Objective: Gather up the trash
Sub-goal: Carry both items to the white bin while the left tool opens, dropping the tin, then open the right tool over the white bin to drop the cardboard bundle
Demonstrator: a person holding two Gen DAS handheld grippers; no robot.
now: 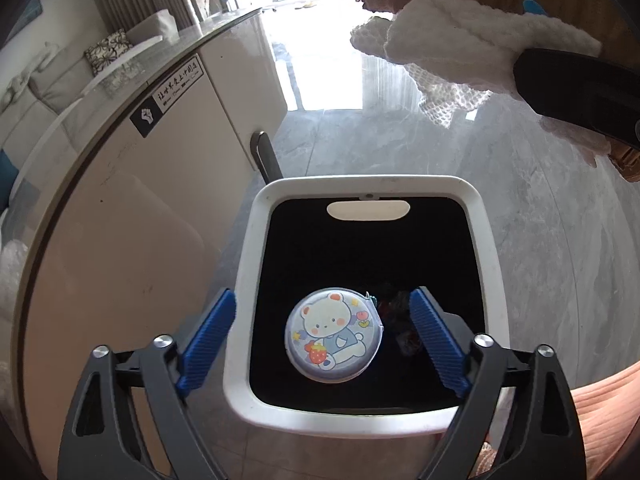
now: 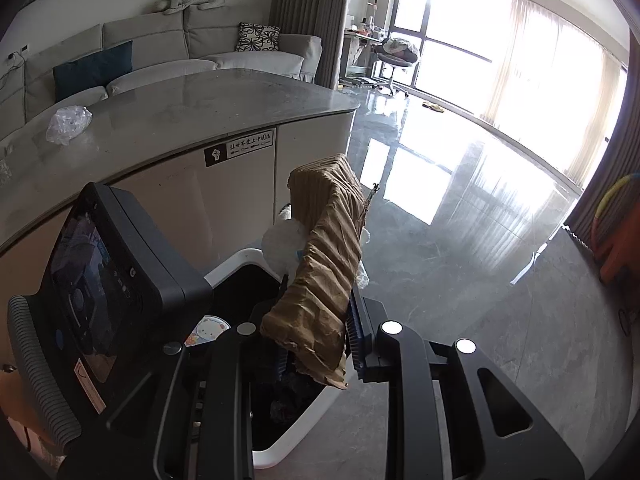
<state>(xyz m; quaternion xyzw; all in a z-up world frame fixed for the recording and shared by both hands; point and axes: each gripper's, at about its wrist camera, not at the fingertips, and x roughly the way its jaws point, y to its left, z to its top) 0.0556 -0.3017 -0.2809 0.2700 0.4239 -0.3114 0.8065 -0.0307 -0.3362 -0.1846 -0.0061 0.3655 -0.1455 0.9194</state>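
The white plastic trash bin with a black liner stands on the grey marble floor, just beside the white counter with a grey stone top on its left. Inside the bin lies the round tin with a bear picture, below and between the 2 fingers of the left gripper, touching neither. The right gripper sits above the bin's right side, the crumpled brown cardboard piece between its fingers. A clear crumpled plastic wrap lies on the counter top, with the grey fabric sofa behind the counter.

Round bear pouch inside white bin.
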